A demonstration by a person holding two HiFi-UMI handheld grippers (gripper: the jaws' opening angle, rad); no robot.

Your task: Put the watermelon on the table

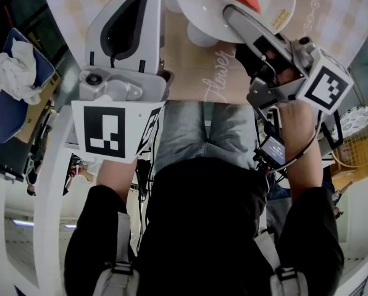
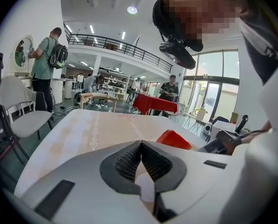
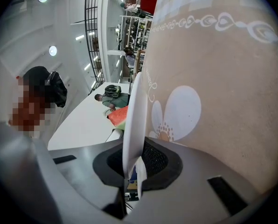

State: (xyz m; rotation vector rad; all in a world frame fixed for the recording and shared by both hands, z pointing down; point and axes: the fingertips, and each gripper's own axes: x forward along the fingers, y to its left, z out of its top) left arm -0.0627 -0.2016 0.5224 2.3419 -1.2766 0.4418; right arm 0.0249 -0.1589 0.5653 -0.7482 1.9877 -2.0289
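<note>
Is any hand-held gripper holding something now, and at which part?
The right hand-held gripper is shut on the rim of the white plate that carries the watermelon slice. The left hand-held gripper is shut and holds nothing.

Left gripper (image 2: 140, 146) in close, jaws pinched together at the tips, nothing between them. Just past the tips, off to the right, there's the red watermelon (image 2: 173, 139). The pale patterned table (image 2: 97, 129) runs straight ahead. Far left, a grey chair (image 2: 22, 118).
</note>
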